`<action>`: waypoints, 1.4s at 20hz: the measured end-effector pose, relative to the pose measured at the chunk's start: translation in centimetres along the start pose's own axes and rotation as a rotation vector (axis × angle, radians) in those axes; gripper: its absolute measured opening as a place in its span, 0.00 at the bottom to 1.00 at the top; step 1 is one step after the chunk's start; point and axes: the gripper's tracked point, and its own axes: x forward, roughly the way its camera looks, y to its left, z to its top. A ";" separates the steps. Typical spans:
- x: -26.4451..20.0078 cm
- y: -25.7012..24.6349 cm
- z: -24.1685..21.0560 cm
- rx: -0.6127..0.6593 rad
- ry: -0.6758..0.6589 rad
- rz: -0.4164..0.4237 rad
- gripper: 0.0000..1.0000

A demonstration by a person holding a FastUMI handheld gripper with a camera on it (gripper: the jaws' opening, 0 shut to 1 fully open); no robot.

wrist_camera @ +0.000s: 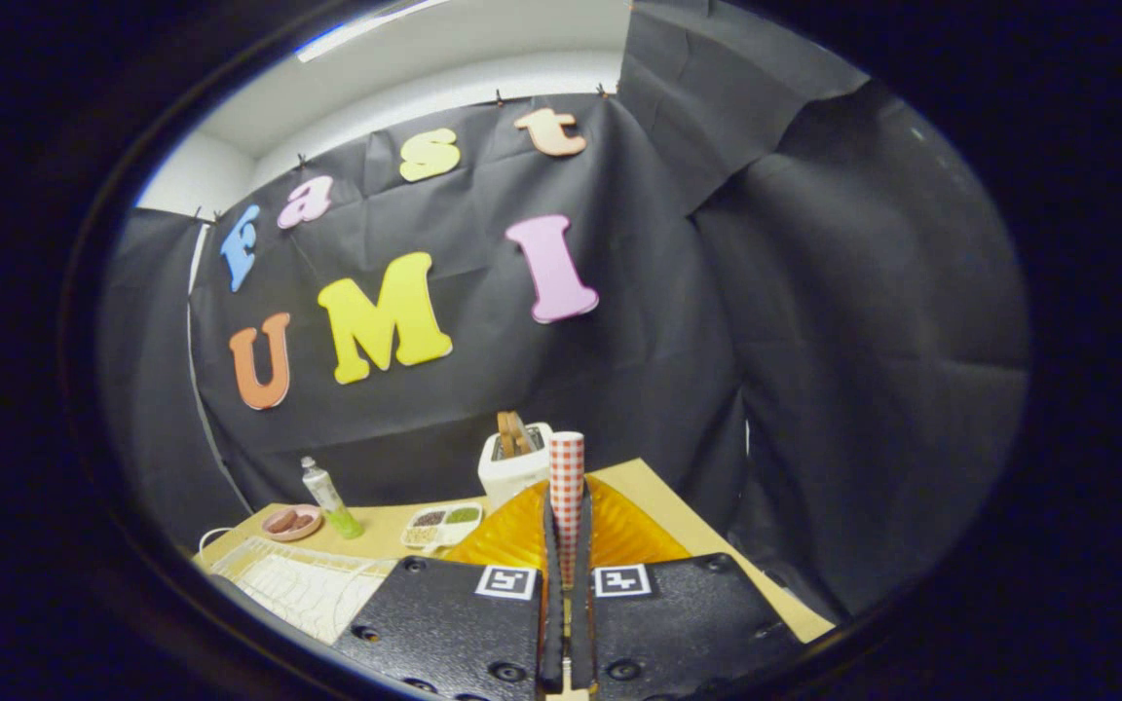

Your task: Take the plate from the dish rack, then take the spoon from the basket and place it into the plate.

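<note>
We hold the tool (567, 574) up over the bench (688, 526). Its two fingers are almost shut, and they pinch a spoon with a red and white checked handle (567, 477). The handle sticks up between the fingers and points away from us, so we think the grip is on the lower part of the spoon. We cannot see the bowl of the spoon.

Right under the fingers lies the shiny orange plate with ridges (522, 535). It sits flat on the bench, out of the white wire dish rack (298, 584), which stands near our left side. So we think the plate step is done, and the spoon is now above the plate so we can lower it in. We hold it upright, so it will need to tip or drop gently to lie in the plate.

Beyond the plate stands a white toaster with brown toast in it (514, 458). Near it are a white tray with small food boxes (444, 526), a clear bottle with green liquid (329, 498) and a small pink dish (292, 523).

The bench is pale brown wood. Black cloth hangs all around as walls, and a white ceiling shows above.
</note>
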 end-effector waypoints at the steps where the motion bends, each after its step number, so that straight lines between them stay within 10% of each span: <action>1: -1.1 1.0 0.5 -0.007 -0.015 0.005 0.08; 15: -18.8 25.0 -8.1 -0.109 -0.108 0.281 0.08; 28: -20.2 34.4 -23.5 -0.147 0.023 0.317 0.08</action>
